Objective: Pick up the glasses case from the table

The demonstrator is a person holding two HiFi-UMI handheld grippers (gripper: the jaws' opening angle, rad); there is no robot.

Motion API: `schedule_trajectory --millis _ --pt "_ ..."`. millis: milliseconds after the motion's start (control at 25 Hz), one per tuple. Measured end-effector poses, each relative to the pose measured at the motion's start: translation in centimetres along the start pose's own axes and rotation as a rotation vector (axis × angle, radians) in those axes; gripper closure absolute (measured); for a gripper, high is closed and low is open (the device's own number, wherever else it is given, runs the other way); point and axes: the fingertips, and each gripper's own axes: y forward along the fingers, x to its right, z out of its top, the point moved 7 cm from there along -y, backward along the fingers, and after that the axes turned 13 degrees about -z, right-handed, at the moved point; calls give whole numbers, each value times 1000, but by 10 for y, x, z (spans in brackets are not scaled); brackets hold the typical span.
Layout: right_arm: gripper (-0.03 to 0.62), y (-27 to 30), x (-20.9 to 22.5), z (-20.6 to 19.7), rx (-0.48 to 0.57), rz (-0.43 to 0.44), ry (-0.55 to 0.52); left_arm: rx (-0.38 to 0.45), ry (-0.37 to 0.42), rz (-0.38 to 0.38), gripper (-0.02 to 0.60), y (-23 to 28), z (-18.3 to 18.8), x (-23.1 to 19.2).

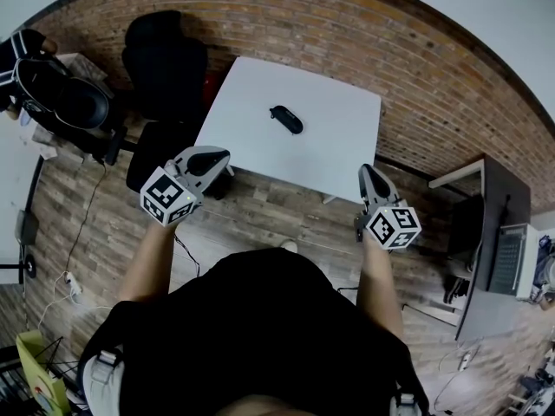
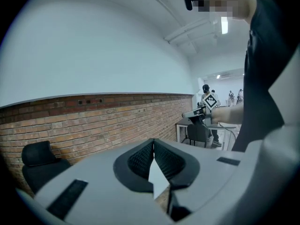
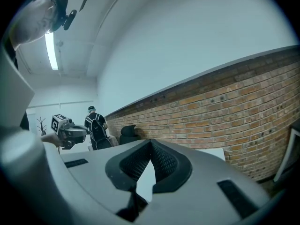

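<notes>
The black oval glasses case [image 1: 286, 119] lies alone near the middle of the white table [image 1: 338, 154]. Both grippers hang short of the table's near edge, over the wooden floor. My left gripper [image 1: 213, 156] is by the near left corner, its jaws together and empty. My right gripper [image 1: 367, 172] is by the near right corner, also closed on nothing. In the left gripper view the left gripper [image 2: 153, 144] has its pads meeting at the tip, with a brick wall beyond. The right gripper view shows the right gripper [image 3: 150, 144] the same way. Neither gripper view shows the case.
A black office chair [image 1: 165, 68] stands at the table's left side. Dark bags and gear [image 1: 61, 98] lie further left. A dark desk [image 1: 490, 232] with equipment is at the right. A brick wall [image 1: 416, 68] runs behind the table. A person with a backpack [image 3: 96, 128] stands far off.
</notes>
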Motion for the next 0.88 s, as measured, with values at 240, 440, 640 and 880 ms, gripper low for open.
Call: schedule_trajectory --millis 240,440,640,880 --pt "579 6 16 5 1 18 4 -5 -7 17 569 13 4 0" --pt "579 12 28 7 1 26 5 -14 -24 15 571 25 5 1" --pt "579 17 41 10 -6 38 7 -56 -44 10 569 35 4 3" --pt "579 26 57 12 -2 48 14 -47 -26 20 571 52 11 -3"
